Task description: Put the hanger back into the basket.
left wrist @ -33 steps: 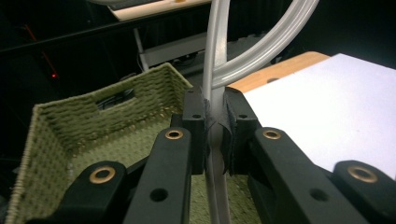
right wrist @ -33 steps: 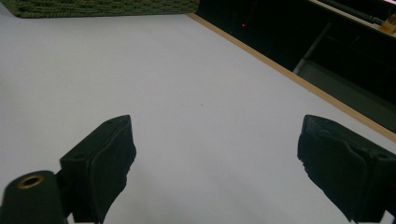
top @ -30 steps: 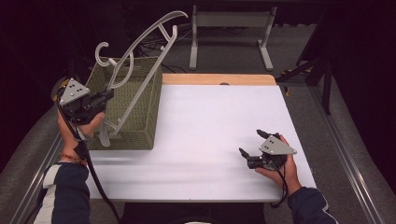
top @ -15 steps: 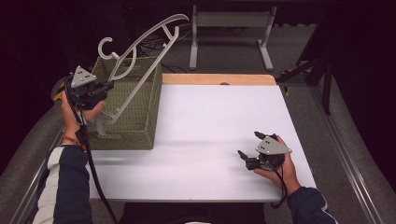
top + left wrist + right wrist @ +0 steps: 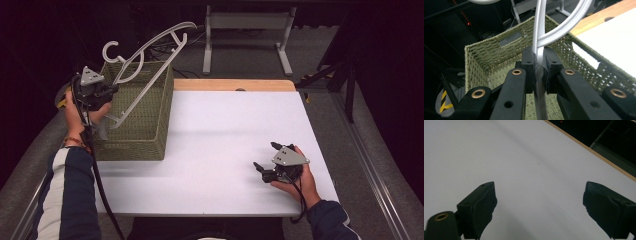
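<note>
A pale grey plastic hanger leans up out of the green woven basket at the table's left side, its hook pointing up. My left gripper is shut on the hanger's lower arm at the basket's left rim. In the left gripper view the two pads squeeze the hanger bar above the basket's inside. My right gripper lies on the white table at the front right, open, and its jaws hold nothing over the table top.
The table's wooden back edge runs behind the white surface. A metal frame stands on the floor beyond the table, and dark stand legs are at the right. A yellow-black marking lies on the floor left of the basket.
My left hand has carried the hanger toward the back of the table along the basket's left side, and the hanger's lower end now sits farther back. The right hand has stayed put.
</note>
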`<state>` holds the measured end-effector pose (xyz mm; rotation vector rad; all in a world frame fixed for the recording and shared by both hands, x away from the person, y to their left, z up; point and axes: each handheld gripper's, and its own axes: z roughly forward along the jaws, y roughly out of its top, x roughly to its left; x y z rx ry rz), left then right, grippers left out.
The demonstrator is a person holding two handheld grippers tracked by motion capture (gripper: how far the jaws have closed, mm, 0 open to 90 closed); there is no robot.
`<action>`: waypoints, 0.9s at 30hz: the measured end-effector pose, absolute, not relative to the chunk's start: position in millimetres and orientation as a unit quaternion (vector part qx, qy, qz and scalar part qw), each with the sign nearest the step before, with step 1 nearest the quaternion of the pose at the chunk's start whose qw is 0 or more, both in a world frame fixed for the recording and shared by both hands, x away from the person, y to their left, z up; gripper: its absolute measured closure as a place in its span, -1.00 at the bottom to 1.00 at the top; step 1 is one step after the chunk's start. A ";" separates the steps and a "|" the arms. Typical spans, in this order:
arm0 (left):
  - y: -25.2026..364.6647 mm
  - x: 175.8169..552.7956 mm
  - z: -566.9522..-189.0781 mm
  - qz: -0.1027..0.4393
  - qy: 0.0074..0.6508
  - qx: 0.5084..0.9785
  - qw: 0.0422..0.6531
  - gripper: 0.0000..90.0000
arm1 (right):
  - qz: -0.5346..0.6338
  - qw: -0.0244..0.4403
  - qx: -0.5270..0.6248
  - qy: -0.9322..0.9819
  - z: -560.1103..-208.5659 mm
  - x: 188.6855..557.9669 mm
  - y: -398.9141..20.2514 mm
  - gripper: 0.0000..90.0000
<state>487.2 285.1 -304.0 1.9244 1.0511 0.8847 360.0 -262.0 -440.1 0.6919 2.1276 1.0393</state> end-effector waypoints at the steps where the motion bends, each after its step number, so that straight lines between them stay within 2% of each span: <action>1: 285.5 488.4 -304.6 0.346 0.413 0.754 0.377 0.81 | 0.397 0.331 0.264 0.814 -440.3 360.0 -261.8 -0.74; 20: 304.1 513.6 -337.8 0.335 0.462 0.763 0.303 0.79 | 0.381 0.321 0.253 0.830 -444.8 359.2 -253.4 -0.73; 22: 305.5 515.1 -341.6 0.337 0.474 0.758 0.294 0.72 | 0.378 0.321 0.250 0.831 -445.2 359.1 -253.2 -0.73; 25: 305.9 516.2 -346.0 0.347 0.490 0.749 0.280 0.47 | 0.378 0.320 0.252 0.831 -445.5 359.7 -254.0 -0.73; 27: 306.2 515.5 -347.1 0.343 0.489 0.751 0.282 0.42 | 0.378 0.321 0.252 0.831 -445.3 359.7 -254.0 -0.73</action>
